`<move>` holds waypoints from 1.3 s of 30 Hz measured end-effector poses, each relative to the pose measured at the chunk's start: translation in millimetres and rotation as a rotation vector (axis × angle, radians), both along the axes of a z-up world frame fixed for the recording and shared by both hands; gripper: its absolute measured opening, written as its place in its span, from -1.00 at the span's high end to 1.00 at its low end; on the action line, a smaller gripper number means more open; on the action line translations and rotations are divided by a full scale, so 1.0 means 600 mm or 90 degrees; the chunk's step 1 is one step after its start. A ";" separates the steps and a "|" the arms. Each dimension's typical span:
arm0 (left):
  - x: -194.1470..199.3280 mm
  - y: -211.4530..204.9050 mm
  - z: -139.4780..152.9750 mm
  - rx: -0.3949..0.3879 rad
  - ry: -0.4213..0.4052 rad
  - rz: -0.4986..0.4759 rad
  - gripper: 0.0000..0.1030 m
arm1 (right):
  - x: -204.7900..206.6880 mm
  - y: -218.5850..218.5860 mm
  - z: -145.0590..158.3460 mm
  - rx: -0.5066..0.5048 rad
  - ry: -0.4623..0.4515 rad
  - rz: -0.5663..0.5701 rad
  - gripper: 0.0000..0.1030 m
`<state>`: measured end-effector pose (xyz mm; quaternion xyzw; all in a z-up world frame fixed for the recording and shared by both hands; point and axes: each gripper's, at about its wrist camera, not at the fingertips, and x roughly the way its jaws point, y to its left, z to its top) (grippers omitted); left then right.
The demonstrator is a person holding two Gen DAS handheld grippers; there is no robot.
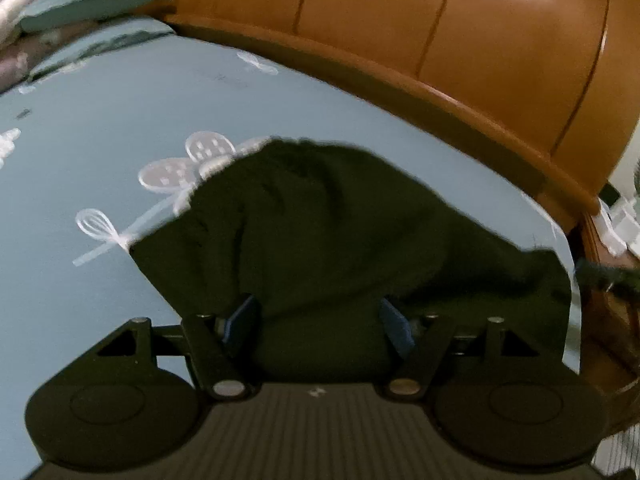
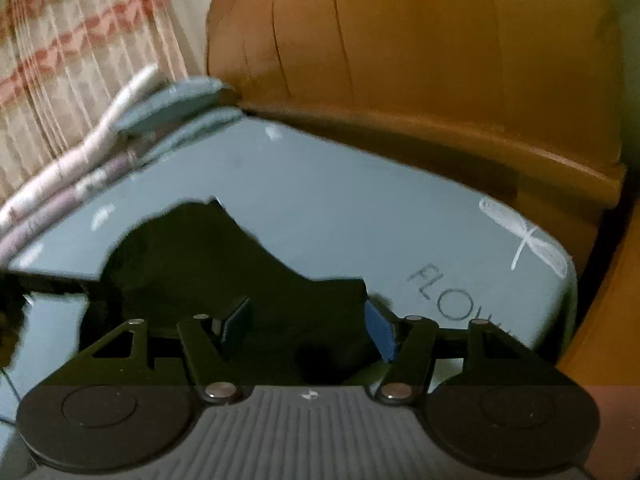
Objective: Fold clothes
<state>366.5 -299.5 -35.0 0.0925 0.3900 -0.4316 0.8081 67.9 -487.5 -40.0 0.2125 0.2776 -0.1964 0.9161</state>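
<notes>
My left gripper (image 1: pixel 318 322) and right gripper (image 2: pixel 306 330), fingers apart, straddle the dark garment (image 1: pixel 320 220); it lies bunched on the bed (image 1: pixel 120 120), long axis along the headboard (image 1: pixel 440 40) edge.

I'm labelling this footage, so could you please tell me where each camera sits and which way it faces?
Left wrist: on the left gripper, looking along its fingers over the dark garment on the blue bedsheet towards the brown headboard.
Right wrist: on the right gripper, facing the same headboard; striped curtain on the left.
Shared: garment, sheet, headboard, folded bedding. Both fingers stand apart with garment between them.
</notes>
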 end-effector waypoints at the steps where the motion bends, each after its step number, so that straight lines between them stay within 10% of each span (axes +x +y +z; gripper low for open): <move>1: -0.001 -0.006 0.011 -0.010 -0.009 -0.007 -0.29 | 0.006 0.001 -0.006 0.005 0.005 -0.001 -0.31; 18: 0.041 -0.062 0.006 0.058 -0.035 0.017 -0.19 | -0.010 0.018 -0.002 0.031 -0.016 0.023 -0.41; 27: -0.039 -0.195 0.034 -0.007 -0.090 -0.171 -0.15 | -0.002 0.031 0.005 0.044 -0.039 0.044 -0.41; 33: 0.002 -0.227 -0.051 0.046 0.006 -0.151 -0.23 | -0.011 0.045 -0.007 0.061 -0.025 0.053 -0.41; 39: -0.019 -0.217 -0.001 0.038 0.010 -0.148 -0.09 | -0.026 0.046 -0.004 0.067 -0.024 0.050 -0.45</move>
